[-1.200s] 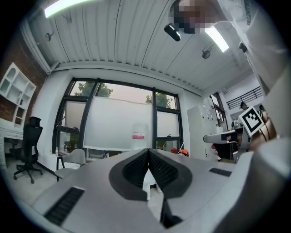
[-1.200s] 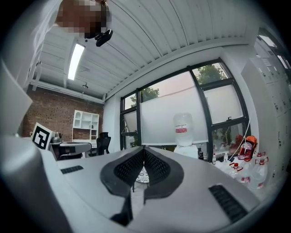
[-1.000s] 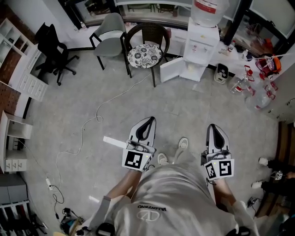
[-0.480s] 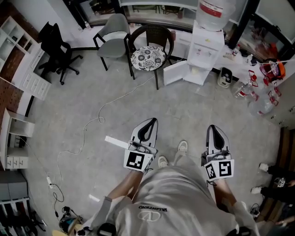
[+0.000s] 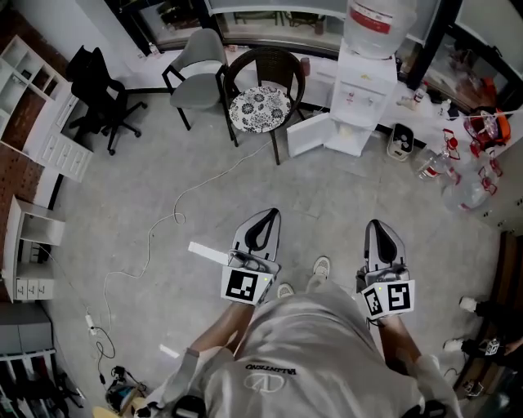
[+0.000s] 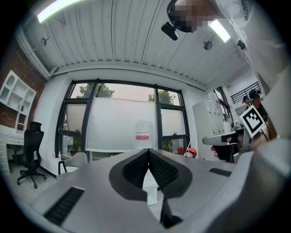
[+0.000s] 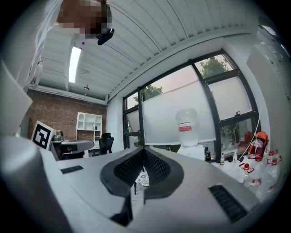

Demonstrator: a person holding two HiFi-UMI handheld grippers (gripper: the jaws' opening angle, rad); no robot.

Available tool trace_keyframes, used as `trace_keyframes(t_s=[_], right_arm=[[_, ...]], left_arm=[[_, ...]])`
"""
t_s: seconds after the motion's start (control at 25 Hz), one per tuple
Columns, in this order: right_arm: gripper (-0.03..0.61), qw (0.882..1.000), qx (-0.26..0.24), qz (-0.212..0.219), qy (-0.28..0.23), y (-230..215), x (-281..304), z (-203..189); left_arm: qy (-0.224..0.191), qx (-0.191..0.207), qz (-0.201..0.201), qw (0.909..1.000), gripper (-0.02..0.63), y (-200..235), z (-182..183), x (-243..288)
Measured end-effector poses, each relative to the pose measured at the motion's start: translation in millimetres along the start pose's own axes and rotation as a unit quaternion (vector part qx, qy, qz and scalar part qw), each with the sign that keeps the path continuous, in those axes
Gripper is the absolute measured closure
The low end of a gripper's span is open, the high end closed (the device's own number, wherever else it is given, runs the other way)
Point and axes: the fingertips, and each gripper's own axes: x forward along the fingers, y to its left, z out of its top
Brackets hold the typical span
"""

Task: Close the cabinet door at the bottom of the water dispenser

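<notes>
The white water dispenser, a clear bottle on top, stands across the floor at the upper right of the head view. Its bottom cabinet door hangs open, swung out to the left. My left gripper and right gripper are held side by side in front of my body, both shut and empty, pointing level towards the dispenser and far short of it. In the left gripper view the bottle shows above the shut left gripper. The right gripper view has the bottle to the right of the shut right gripper.
A wicker chair with a floral cushion stands just left of the open door, a grey chair beside it. A black office chair and white shelves are at the left. A cable trails over the floor. Bottles crowd the right.
The dispenser and chairs have slid slightly down in the head view as I walk towards them. Both grippers keep their place before my body, still shut.
</notes>
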Motion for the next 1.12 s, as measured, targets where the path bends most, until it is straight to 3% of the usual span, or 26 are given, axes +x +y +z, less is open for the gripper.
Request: trace_keyframes(t_s=[0.12,0.28,0.48,0.64,1.12], right_arm=[[0.563,1.000,-0.001,0.012,-0.003,-16.1,13.3,1.9],[0.561,1.000,-0.002,0.021,-0.007,-42.8,28.2,6.3],[0.563,0.999,0.003,0.029,-0.014,-77.2,44.0,10.2],[0.562,0.999,0.007,0.040,-0.013,-97.7,53.3,11.5],[0.561,0.999,0.021,0.043,-0.002,-126.8,72.9,6.4]], left_arm=[[0.004,-0.002,0.008,1.0000,0.609,-3.1,-1.2,20.4],[-0.022,-0.002,0.017,0.9996,0.609,-8.0,0.6,49.4],[0.001,-0.002,0.028,0.9996,0.610,-17.2,-3.7,78.2],[-0.016,-0.008,0.036,0.9992,0.611,-26.0,2.3,98.9],[0.000,-0.006,0.051,0.9987,0.609,-22.4,-2.5,125.0]])
